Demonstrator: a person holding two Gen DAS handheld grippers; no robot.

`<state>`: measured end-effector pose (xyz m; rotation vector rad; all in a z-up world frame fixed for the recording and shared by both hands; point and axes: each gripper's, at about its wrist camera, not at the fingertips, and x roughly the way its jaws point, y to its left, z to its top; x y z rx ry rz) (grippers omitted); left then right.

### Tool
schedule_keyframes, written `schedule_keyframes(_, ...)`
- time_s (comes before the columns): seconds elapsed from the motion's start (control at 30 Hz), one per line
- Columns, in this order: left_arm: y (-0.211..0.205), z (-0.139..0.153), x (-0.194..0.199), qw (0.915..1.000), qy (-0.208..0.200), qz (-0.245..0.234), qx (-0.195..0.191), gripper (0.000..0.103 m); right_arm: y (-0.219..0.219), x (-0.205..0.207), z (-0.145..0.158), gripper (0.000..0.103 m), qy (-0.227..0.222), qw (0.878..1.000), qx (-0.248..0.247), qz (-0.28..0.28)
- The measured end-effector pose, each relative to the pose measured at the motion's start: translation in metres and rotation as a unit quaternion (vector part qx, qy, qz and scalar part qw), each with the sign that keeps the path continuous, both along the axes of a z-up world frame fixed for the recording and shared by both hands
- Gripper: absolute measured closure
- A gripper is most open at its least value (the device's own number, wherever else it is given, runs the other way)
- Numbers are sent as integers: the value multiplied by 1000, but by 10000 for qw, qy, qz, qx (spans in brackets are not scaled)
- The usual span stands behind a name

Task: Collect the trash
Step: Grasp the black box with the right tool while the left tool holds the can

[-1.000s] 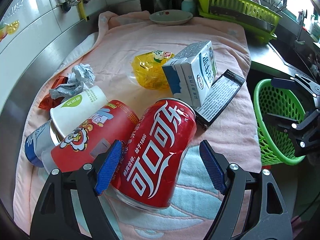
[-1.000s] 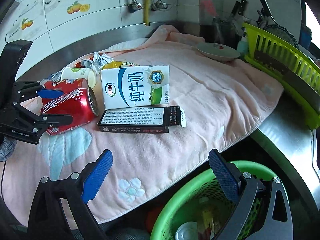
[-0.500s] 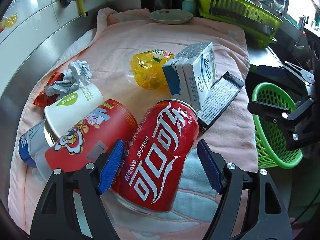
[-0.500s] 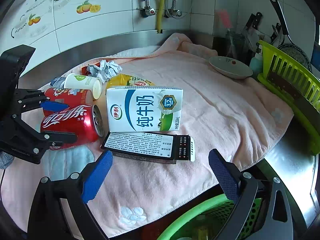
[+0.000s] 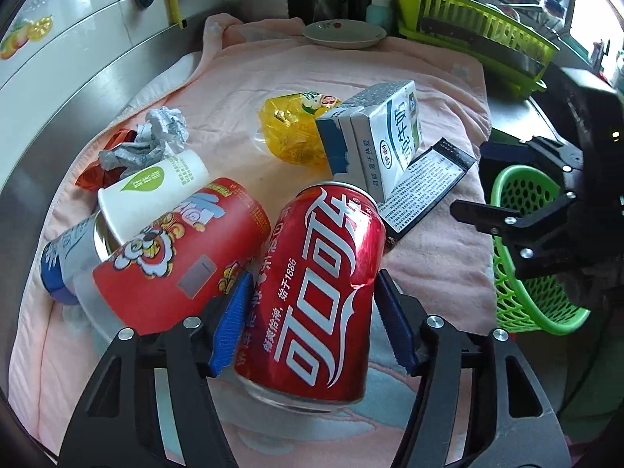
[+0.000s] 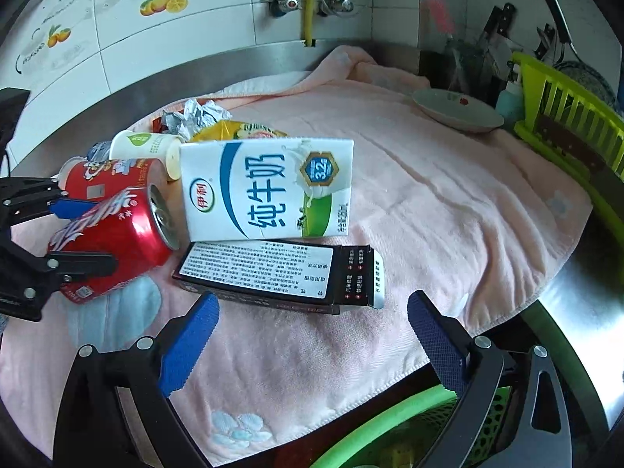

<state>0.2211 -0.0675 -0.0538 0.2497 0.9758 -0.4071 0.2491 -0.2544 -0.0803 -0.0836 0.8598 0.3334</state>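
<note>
A red cola can (image 5: 319, 284) lies on the pink towel (image 5: 241, 89) between the blue pads of my left gripper (image 5: 312, 312). Its jaws are closing and both pads touch the can's sides, which show a crease. Left of the can lie a red snack tube (image 5: 175, 257), a white paper cup (image 5: 156, 187) and crumpled paper (image 5: 160, 136). Behind it are a yellow wrapper (image 5: 292, 132), a milk carton (image 6: 269, 191) and a flat black box (image 6: 273, 269). My right gripper (image 6: 312, 335) hangs open just in front of the black box, nothing between its fingers.
A green mesh basket (image 5: 522, 273) sits below the towel's right edge, also under my right gripper (image 6: 390, 429). A plate (image 5: 343, 33) and a yellow-green dish rack (image 5: 468, 19) stand at the back. Steel counter and tiled wall with taps border the left.
My left gripper's jaws have narrowed from wide apart onto the cola can. The right gripper has moved from over the basket toward the black box and milk carton.
</note>
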Motion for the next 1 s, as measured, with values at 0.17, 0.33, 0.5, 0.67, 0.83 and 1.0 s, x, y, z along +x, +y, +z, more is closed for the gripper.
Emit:
schedule_keyframes(0.17, 5, -2, -1, 9999, 57, 152, -20, 42, -2, 7, -8, 9, 84, 9994, 282, 155)
schedule_keyframes(0.33, 6, -2, 0, 9998, 72, 207, -21, 42, -2, 8, -10, 9, 57, 9992, 341, 185)
schedule_keyframes(0.5, 5, -3, 3, 9997, 92, 231, -4, 42, -8, 5, -6, 9, -20, 9995, 160, 273)
schedule_keyframes(0.67, 4, -3, 3, 9997, 111, 224, 5, 42, -9, 4, 6, 9, -174, 9987, -32, 471)
schedule_keyframes(0.83, 7, -3, 3, 9994, 148, 323, -44, 42, 0, 13, 11, 9, -185, 9961, -258, 820)
schedule_keyframes(1.0, 10, -4, 4, 9987, 195, 444, -129, 42, -5, 21, 13, 9, -107, 9959, -233, 866)
